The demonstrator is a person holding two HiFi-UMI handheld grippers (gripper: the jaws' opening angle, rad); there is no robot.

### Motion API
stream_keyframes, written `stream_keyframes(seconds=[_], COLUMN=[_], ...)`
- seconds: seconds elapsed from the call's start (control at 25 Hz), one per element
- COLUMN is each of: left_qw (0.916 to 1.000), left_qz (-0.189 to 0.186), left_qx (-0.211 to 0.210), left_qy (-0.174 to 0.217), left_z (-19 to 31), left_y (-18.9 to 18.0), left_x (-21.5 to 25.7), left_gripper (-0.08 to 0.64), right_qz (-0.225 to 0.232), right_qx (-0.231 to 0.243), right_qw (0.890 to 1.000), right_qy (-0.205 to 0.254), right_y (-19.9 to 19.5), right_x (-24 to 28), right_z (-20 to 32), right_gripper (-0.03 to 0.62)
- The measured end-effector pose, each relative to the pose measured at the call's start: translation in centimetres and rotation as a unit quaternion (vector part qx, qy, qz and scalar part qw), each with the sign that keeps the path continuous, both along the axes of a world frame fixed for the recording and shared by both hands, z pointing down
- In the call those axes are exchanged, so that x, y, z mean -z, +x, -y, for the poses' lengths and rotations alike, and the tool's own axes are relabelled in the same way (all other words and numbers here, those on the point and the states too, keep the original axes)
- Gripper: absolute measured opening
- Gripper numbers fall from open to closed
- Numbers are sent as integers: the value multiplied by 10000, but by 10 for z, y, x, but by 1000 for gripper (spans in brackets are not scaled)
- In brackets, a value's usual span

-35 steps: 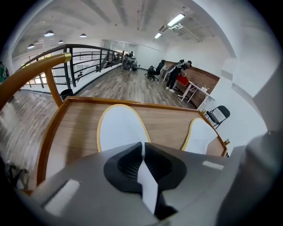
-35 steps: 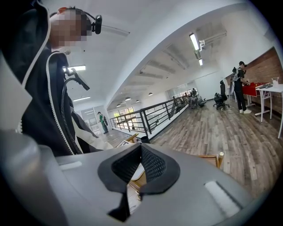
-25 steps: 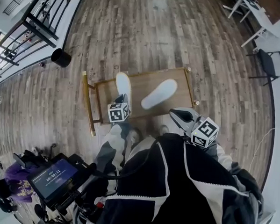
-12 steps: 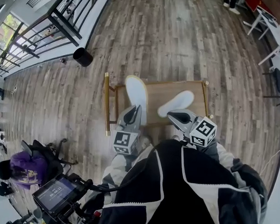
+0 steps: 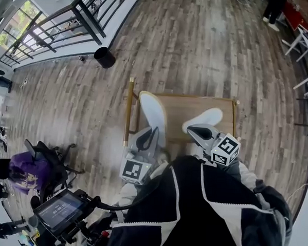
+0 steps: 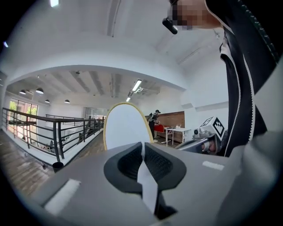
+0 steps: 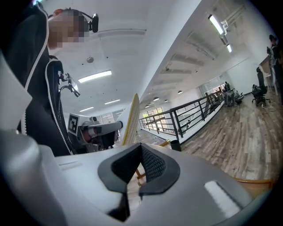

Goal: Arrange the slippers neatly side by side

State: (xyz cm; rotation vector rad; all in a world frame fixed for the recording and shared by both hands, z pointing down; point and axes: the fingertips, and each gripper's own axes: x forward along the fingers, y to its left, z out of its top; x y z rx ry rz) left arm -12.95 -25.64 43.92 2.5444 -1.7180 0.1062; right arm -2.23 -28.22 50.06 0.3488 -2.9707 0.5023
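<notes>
**Asker:** Over that low table (image 5: 180,108), how far along were you?

**Me:** Not far, by my reckoning; my left gripper (image 6: 141,152) was pinching one end of the held slipper (image 6: 125,126), which stood upright in the air above the table's left side; the other slipper (image 5: 203,119) lay slantwise on the right of the tabletop; my right gripper (image 7: 140,161) hovered near it, jaws pressed together on nothing; the pair had yet to be laid side by side.

**Asker:** Any brand or writing to read?

**Me:** None on the slippers that I could see; the marker cube (image 5: 225,149) showed only black-and-white squares; the small screen (image 5: 62,208) low at my left carried digits too small to read.
</notes>
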Motion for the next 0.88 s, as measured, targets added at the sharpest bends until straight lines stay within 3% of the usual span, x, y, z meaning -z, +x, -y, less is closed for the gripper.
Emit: stream_keyframes(seconds=[0.48,0.72,0.88], left_qw=[9995,9894,9851], left_qz=[-236,-992,-805], left_qx=[-13,284,399], left_qy=[-191,-1022,-1463], left_z=[13,27,43], left_y=[-5,-30,-53], left_x=[-14,-70,-107], left_gripper=[28,28,28], right_qz=[42,13,-59], right_qx=[-237,-474,-653], right_qw=[9997,9989,9978], right_qy=[-20,13,-60], right_y=[12,19,23], right_x=[0,2,0], right_z=[5,3,6], right_gripper=[5,5,5])
